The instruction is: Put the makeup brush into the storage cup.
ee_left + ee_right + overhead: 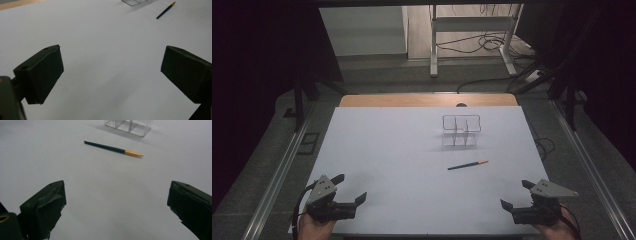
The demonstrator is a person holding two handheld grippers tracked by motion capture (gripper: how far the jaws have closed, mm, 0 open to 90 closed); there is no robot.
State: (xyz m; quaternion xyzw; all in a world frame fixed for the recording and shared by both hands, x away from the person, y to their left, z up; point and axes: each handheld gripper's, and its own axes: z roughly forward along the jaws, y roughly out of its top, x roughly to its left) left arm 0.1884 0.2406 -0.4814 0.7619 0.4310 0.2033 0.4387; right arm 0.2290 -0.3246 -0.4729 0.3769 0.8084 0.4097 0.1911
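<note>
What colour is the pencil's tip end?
Orange-yellow; the rest of the pencil is dark. Clearest in the right gripper view.

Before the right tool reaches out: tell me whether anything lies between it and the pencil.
Nothing visible does. Bare white table lies between the open right tool and the pencil; the clear divided holder stands beyond the pencil.

Clear organizer cut off at top edge

Dim room – grey floor, white-legged stand, cables.
</note>
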